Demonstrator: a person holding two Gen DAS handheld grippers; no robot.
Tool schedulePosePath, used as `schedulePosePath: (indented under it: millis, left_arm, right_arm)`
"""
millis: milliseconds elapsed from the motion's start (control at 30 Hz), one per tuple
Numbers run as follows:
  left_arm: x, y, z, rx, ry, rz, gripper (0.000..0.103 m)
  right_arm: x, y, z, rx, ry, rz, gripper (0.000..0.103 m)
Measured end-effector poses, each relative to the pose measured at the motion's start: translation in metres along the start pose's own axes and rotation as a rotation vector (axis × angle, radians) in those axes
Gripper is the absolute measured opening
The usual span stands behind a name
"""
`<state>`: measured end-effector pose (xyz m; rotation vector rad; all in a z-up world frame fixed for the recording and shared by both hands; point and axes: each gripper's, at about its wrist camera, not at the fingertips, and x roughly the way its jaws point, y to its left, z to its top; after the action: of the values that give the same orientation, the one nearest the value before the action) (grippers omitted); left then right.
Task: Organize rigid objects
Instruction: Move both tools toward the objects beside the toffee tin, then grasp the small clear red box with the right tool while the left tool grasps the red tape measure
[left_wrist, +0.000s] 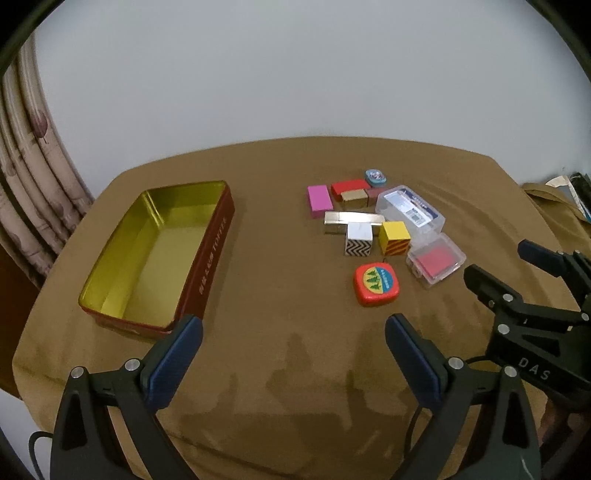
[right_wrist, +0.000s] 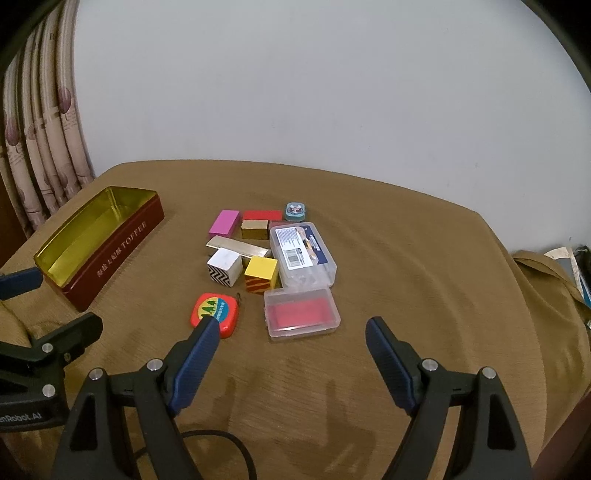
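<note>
An open red toffee tin (left_wrist: 207, 254) (right_wrist: 110, 251) with a gold inside lies empty at the left. Right of it is a cluster: a pink block (left_wrist: 318, 200) (right_wrist: 224, 222), a red block (left_wrist: 349, 187) (right_wrist: 262, 215), a gold block (right_wrist: 255, 229), a gold bar (left_wrist: 352, 218), a zigzag cube (left_wrist: 358, 240) (right_wrist: 223, 267), a yellow cube (left_wrist: 394, 238) (right_wrist: 261, 275), two clear plastic boxes (left_wrist: 410, 210) (right_wrist: 301, 312) and a red tape measure (left_wrist: 376, 284) (right_wrist: 214, 312). My left gripper (left_wrist: 293, 345) and my right gripper (right_wrist: 291, 339) hover open and hold nothing.
A brown cloth covers the table (left_wrist: 295, 369). A small teal tin (left_wrist: 375, 177) (right_wrist: 295, 211) sits behind the cluster. Curtains (right_wrist: 40, 129) hang at the left and a white wall is behind. Papers (right_wrist: 576, 269) lie off the right edge.
</note>
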<state>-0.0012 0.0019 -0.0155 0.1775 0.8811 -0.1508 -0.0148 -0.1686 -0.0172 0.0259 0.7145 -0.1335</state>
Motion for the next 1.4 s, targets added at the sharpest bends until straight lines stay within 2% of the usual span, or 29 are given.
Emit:
schedulePosePath:
  millis: [300, 633, 767, 933, 1167, 1400]
  left_arm:
    - [0.020, 0.015, -0.005, -0.062, 0.067, 0.006, 0.098]
    - [0.032, 0.018, -0.007, -0.049, 0.095, 0.002, 0.099]
    - [0.036, 0.017, -0.007, -0.042, 0.101, -0.003, 0.099]
    - [0.041, 0.016, -0.006, -0.040, 0.116, -0.008, 0.099]
    - [0.046, 0.012, -0.004, -0.032, 0.132, -0.017, 0.099]
    - [0.053, 0.003, 0.003, -0.022, 0.139, -0.041, 0.099]
  right_arm:
    - [0.011, -0.001, -0.005, -0.008, 0.031, 0.006, 0.084]
    - [0.049, -0.002, -0.014, -0.056, 0.120, 0.016, 0.084]
    - [0.063, -0.011, -0.009, -0.017, 0.157, 0.069, 0.084]
    - [0.086, -0.014, -0.002, -0.037, 0.199, 0.045, 0.084]
    - [0.108, -0.011, 0.001, -0.088, 0.223, 0.028, 0.084]
    - [0.126, -0.016, 0.002, -0.074, 0.228, 0.050, 0.084]
